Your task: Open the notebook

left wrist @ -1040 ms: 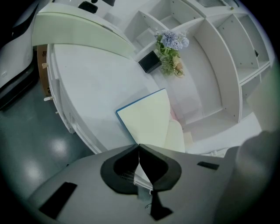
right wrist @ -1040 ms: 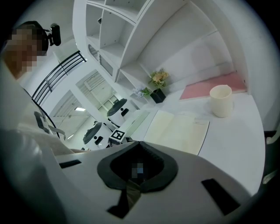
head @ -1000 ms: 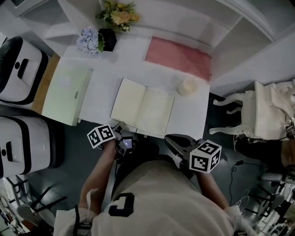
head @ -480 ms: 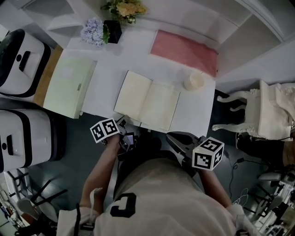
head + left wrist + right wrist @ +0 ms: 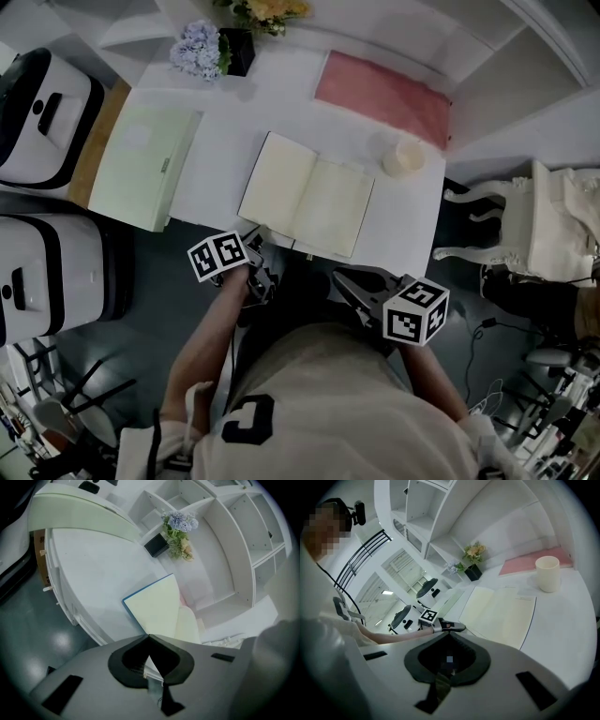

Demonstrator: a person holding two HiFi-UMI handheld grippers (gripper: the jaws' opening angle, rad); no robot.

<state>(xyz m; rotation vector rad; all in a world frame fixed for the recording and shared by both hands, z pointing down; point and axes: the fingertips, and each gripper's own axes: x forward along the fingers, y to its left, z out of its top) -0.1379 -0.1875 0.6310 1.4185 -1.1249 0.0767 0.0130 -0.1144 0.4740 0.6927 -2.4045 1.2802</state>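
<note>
The notebook (image 5: 307, 194) is already lying open and flat on the white surface (image 5: 225, 141), directly ahead of you. Both cream pages are facing up. Its spine is running away from you with a slight tilt, so the spread is stretching left to right and sloping down toward your right.

You are holding both grippers back at the near edge of the surface, short of the pages. The left gripper (image 5: 257, 255) is sitting just beside the notebook's near-left corner and is the nearer of the two. Its jaws are pressing together, and nothing appears to be clamped between them. The right gripper (image 5: 347, 281) is hanging a little further back, below the near-right corner. Its jaws are also meeting at the tip with nothing in them.

Judging by how things lie, the opening is looking done. Any further move would be going forward and up onto the pages, and the left side has the shorter reach.
</note>
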